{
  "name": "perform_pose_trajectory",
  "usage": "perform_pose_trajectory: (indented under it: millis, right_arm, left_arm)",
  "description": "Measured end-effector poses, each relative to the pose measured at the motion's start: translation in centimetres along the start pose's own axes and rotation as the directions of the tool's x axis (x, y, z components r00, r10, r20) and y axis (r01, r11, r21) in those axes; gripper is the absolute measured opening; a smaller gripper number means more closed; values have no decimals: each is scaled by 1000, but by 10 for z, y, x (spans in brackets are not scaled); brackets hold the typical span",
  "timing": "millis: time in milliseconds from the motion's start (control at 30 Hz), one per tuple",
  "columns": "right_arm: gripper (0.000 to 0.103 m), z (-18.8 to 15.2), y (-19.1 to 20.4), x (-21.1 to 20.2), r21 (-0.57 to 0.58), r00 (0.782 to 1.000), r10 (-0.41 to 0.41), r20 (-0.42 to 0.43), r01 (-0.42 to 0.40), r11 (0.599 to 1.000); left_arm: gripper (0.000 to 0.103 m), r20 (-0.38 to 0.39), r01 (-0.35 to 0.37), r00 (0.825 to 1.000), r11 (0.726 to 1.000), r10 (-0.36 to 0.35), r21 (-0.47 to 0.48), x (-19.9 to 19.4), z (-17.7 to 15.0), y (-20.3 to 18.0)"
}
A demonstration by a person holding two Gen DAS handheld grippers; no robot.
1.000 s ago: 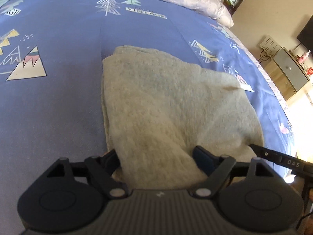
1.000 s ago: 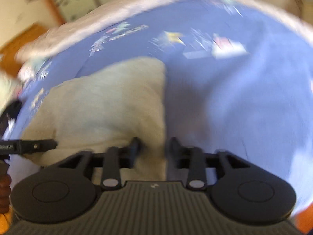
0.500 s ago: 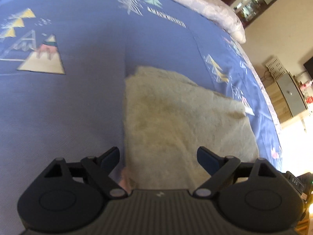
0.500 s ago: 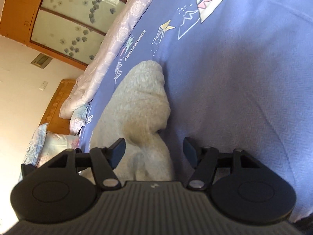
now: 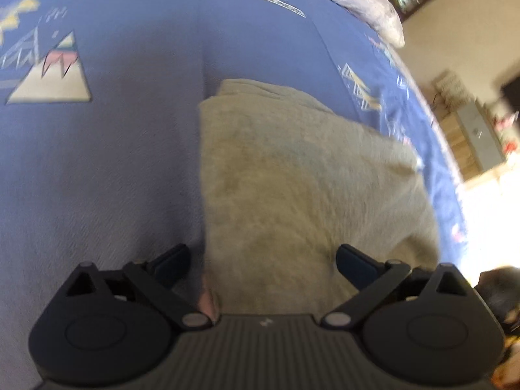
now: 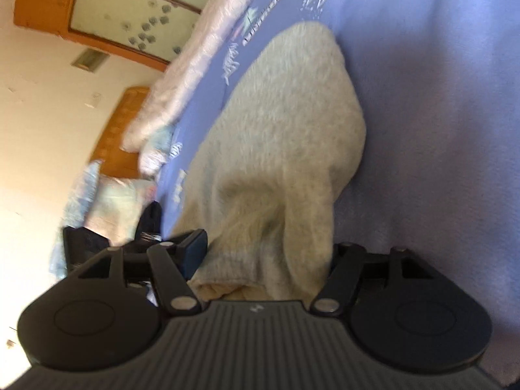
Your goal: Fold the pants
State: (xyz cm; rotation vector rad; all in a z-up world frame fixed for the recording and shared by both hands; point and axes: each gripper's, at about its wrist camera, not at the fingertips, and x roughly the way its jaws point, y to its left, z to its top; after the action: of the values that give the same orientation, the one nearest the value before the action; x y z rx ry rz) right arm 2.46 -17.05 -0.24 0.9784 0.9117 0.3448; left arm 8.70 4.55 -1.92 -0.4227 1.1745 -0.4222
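Pants (image 5: 302,175) lie folded in a compact stack on the bed (image 5: 113,169), and we have just been spreading both sets of fingers. Our left gripper (image 5: 261,256) straddles its near edge released; our right gripper (image 6: 266,253) has let go too, so the fold looks finished

A bed takes up most of both views, spread with a blue cover (image 5: 130,169) printed with mountains and stars. A pale quilted blanket (image 6: 208,52) lies along its far edge. Cream walls (image 6: 42,104) stand behind. A wooden-framed cabinet with patterned panes (image 6: 130,9) hangs high (its glass looks frosted). A grey cabinet (image 5: 484,143) stands beyond the bed's side, in strong sunlight.
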Motion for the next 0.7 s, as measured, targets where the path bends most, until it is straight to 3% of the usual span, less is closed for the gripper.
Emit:
perform_pose_trajectory:
  millis: [67,100,133,200,267,433,600,700]
  right_arm:
    - [67,2,4,4,-14,1000,-23,-1,23,1000]
    - [47,3,4,4,-8,999,-38,2,38,999]
    - [37,6,3,3,7,999,-43,4,43,999]
    - [30,12,-2,-8,73,999,-3,35,1,997]
    - [29,18,-1,-22,89,996,11,84,-18,996]
    - [28,35,-2,-56,71,981,-38,189,25,997]
    - [29,26,-32,-60,174,981,-69,179,37,984]
    - [29,21,-47,-52,215,983,-93,157,58,975]
  left_arm:
    - [100,1,28,1000,998,-28,-49,-1,2,9]
    - [100,3,30,1000,998,-30,-60,-1,3,9]
    - [100,4,27,1000,998,-27,-64,0,3,8]
    - [101,2,22,1000,998,-22,-56,2,0,4]
    - [101,-4,32,999,998,-33,-52,6,-2,-2]
    - [102,-33,85,996,995,-86,-46,24,-5,-22]
    - [102,-56,93,994,996,-93,2,39,-11,-47]
    - [102,-40,57,998,997,-55,44,43,-18,-59]
